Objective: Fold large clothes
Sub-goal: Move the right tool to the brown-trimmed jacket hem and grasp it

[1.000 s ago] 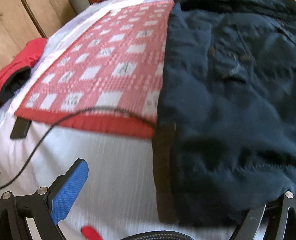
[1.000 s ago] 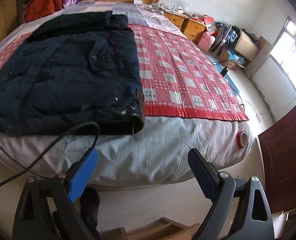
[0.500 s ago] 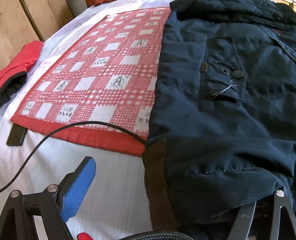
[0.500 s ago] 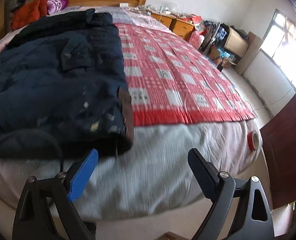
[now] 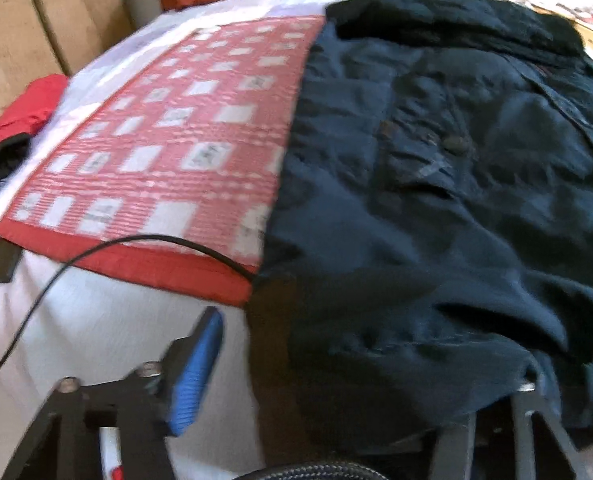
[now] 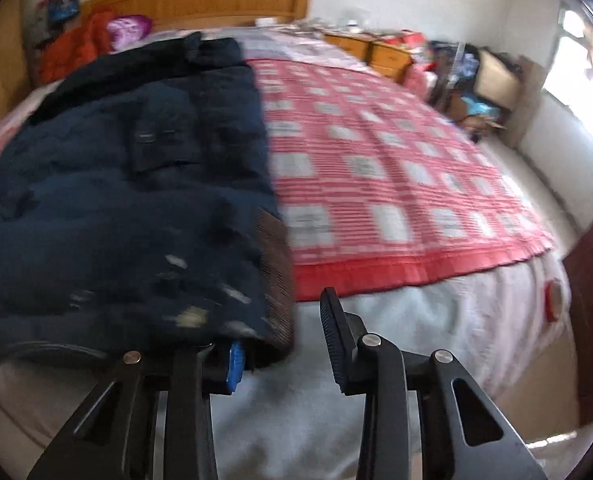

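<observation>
A large dark navy padded jacket [image 5: 436, 208] lies flat on the bed, its hem at the near edge; it also shows in the right wrist view [image 6: 128, 208]. My left gripper [image 5: 356, 364] is open around the hem's left corner, its right finger hidden under the cloth and its blue pad [image 5: 198, 372] bare. My right gripper [image 6: 284, 348] is part closed around the hem's right corner with the brown cuff strip [image 6: 274, 272] between the jaws; its left pad [image 6: 235, 366] sits under the cloth.
A red checked blanket [image 6: 396, 184] covers the white bed sheet [image 6: 416, 320]. A black cable [image 5: 96, 252] crosses the blanket's edge. Red clothes [image 5: 20, 120] lie at the left, orange clothes [image 6: 72, 48] near the wooden headboard. Cluttered nightstands stand at the right.
Both grippers have moved in to the jacket's hem. The right gripper's jaws have narrowed around the right corner. The left gripper has also narrowed somewhat.
</observation>
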The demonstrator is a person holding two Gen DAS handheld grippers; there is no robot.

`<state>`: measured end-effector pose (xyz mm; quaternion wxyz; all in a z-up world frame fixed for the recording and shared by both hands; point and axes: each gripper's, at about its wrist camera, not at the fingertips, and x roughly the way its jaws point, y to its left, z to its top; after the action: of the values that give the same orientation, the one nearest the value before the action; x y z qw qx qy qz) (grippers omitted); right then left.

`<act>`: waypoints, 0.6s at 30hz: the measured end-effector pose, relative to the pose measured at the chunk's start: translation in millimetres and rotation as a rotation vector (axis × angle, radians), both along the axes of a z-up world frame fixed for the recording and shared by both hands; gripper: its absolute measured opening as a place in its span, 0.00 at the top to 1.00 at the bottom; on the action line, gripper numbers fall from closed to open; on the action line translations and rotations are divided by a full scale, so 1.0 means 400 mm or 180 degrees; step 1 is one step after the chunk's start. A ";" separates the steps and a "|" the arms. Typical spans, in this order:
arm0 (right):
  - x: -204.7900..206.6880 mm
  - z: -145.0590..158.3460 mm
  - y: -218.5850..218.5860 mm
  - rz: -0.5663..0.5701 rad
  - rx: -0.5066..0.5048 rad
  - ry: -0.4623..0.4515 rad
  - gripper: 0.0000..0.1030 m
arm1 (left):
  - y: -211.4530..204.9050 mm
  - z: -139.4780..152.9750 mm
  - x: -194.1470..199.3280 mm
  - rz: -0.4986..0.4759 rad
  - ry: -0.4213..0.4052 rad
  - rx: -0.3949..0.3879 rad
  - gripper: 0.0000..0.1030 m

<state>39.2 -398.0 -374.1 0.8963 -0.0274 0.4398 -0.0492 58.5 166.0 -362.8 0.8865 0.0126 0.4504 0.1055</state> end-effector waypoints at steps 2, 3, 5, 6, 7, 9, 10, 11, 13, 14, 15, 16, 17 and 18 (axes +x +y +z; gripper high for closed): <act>0.017 -0.012 0.025 0.0120 -0.0126 0.0021 0.64 | -0.011 -0.010 0.007 -0.0055 0.0005 0.0060 0.46; 0.033 -0.016 0.028 0.0150 -0.0148 0.0031 0.64 | -0.006 -0.010 0.011 -0.0041 -0.0009 0.0036 0.46; 0.062 -0.015 0.012 0.0115 -0.0072 0.0020 0.64 | 0.010 -0.015 0.020 0.0009 -0.0026 -0.0062 0.46; 0.075 -0.009 -0.011 -0.0015 -0.0004 -0.0013 0.64 | 0.019 -0.019 0.027 0.0046 -0.0016 -0.0063 0.52; 0.079 -0.005 -0.031 -0.0132 0.0090 -0.0033 0.65 | 0.032 -0.022 0.034 0.0072 -0.0003 -0.0111 0.58; 0.088 -0.003 -0.070 -0.0285 0.0454 -0.0013 0.78 | 0.047 -0.022 0.039 0.0087 0.0019 -0.0171 0.83; 0.090 -0.003 -0.056 -0.0218 0.0416 0.0024 0.81 | 0.047 -0.017 0.037 0.0064 0.0027 -0.0146 0.90; 0.087 0.004 -0.028 -0.0090 0.0249 0.0007 0.81 | 0.047 -0.006 0.032 0.0022 0.0010 -0.0128 0.91; 0.080 0.020 -0.012 -0.0001 0.0181 -0.0011 0.83 | 0.047 0.020 0.018 -0.0063 -0.0025 -0.0114 0.92; 0.076 0.033 -0.016 -0.0032 0.0172 -0.0037 0.83 | 0.049 0.035 0.011 -0.0096 -0.0048 -0.0114 0.92; 0.069 0.046 -0.022 -0.0071 0.0197 -0.0068 0.83 | 0.052 0.049 0.006 -0.0111 -0.0067 -0.0118 0.92; 0.066 0.059 -0.028 -0.0102 0.0228 -0.0095 0.84 | 0.055 0.068 0.002 -0.0129 -0.0095 -0.0134 0.92; 0.060 0.072 -0.028 -0.0117 0.0245 -0.0119 0.84 | 0.056 0.083 0.001 -0.0141 -0.0119 -0.0135 0.92; 0.054 0.090 -0.026 -0.0117 0.0259 -0.0144 0.84 | 0.057 0.104 0.000 -0.0158 -0.0150 -0.0127 0.92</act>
<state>61.0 -408.4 -338.2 0.9054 0.0184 0.4215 -0.0484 58.4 188.7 -321.2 0.8993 0.0035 0.4309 0.0747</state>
